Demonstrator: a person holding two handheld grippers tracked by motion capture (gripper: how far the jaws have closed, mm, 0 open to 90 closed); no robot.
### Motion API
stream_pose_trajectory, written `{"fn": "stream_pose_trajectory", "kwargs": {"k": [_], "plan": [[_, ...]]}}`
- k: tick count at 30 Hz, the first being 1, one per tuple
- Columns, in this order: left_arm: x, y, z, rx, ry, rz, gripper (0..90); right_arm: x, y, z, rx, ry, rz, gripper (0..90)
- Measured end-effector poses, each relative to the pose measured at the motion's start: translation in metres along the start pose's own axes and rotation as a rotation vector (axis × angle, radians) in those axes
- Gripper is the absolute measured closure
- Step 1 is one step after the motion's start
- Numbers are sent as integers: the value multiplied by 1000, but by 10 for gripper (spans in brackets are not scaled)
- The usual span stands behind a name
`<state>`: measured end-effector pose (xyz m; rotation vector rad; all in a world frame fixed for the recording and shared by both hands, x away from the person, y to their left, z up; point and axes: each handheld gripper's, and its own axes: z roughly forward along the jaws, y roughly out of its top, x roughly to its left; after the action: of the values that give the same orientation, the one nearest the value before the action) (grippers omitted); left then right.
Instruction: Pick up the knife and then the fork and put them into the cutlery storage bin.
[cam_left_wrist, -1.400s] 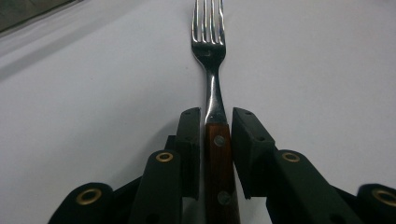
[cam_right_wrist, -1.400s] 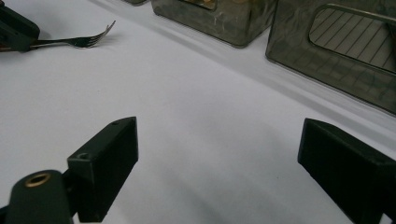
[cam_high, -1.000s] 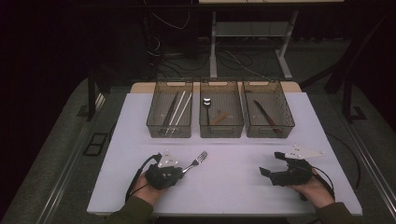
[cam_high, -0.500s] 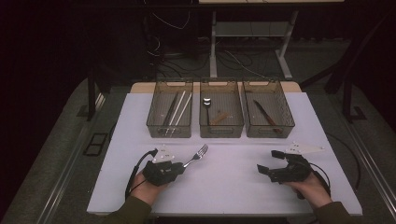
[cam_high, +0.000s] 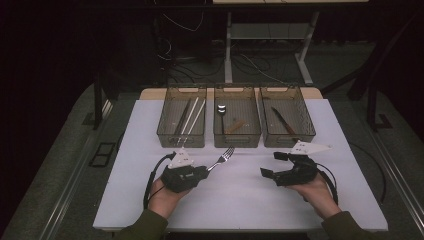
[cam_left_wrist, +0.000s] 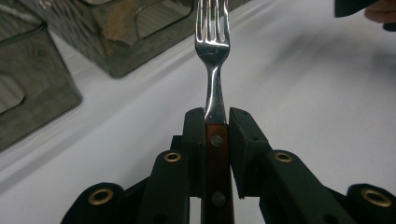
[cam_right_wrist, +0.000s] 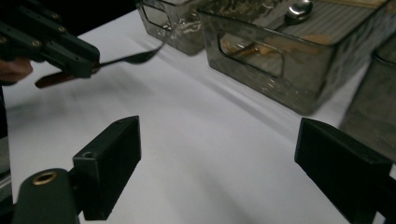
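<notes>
Steel tines and a red-brown riveted handle identify the fork (cam_left_wrist: 212, 56) in the left gripper view: the two black jaws stand narrow, their inner faces pressed on either side of the handle, and the neck and tines run straight out ahead of them, clear of the white table (cam_left_wrist: 317, 116). Past the tines, to the upper left of the jaws, stand the walls of two smoked plastic bins, their contents not legible from this angle.

High view: the left gripper (cam_high: 200, 172) carries the fork (cam_high: 222, 157) pointing up and to the right, toward the middle bin (cam_high: 237, 137). What the gripper cameras leave unclear appears here: three bins in a row at the far edge of the table (cam_high: 235, 200), the left bin (cam_high: 165, 135) with pale rods, the middle one with a spoon (cam_high: 221, 111), the right bin (cam_high: 305, 135) with a dark knife (cam_high: 284, 121). The right gripper (cam_high: 272, 165) is held near the right bin, well apart from the fork.

Right gripper view: its jaws stand wide, closing slightly, with bare table (cam_right_wrist: 210, 154) between them and nothing touching either pad. Up and to the left of the jaws, the left gripper (cam_right_wrist: 81, 63) shows from the side, the fork (cam_right_wrist: 130, 58) blurred and jutting toward the bins. Ahead of the jaws, the spoon bowl (cam_right_wrist: 299, 10) lies in the middle bin (cam_right_wrist: 280, 88).
</notes>
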<state>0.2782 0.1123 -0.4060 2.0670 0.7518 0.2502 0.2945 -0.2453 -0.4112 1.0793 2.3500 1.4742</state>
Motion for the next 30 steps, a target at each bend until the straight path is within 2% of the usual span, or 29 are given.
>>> {"fn": "stream_pose_trajectory", "kwargs": {"k": [3,9,14,18,23,26,28,30], "plan": [[-4,6,5,-13,-11,11,769,2,7,8,-13,23,14,158],[-15,18,16,-49,-25,25,770,5,20,22,-50,73,25,247],[-25,19,19,-56,-42,50,769,6,25,32,-56,111,39,325],[-29,18,19,-60,-45,54,769,7,24,38,-62,141,63,386],[-32,17,21,-58,-41,70,769,4,25,42,-77,194,102,529],[-32,17,21,-61,-40,66,769,4,27,43,-84,217,123,673],[-32,17,21,-61,-40,68,769,5,29,42,-97,210,136,754],[-32,17,22,-60,-38,72,768,4,31,41,-117,235,153,791]]}}
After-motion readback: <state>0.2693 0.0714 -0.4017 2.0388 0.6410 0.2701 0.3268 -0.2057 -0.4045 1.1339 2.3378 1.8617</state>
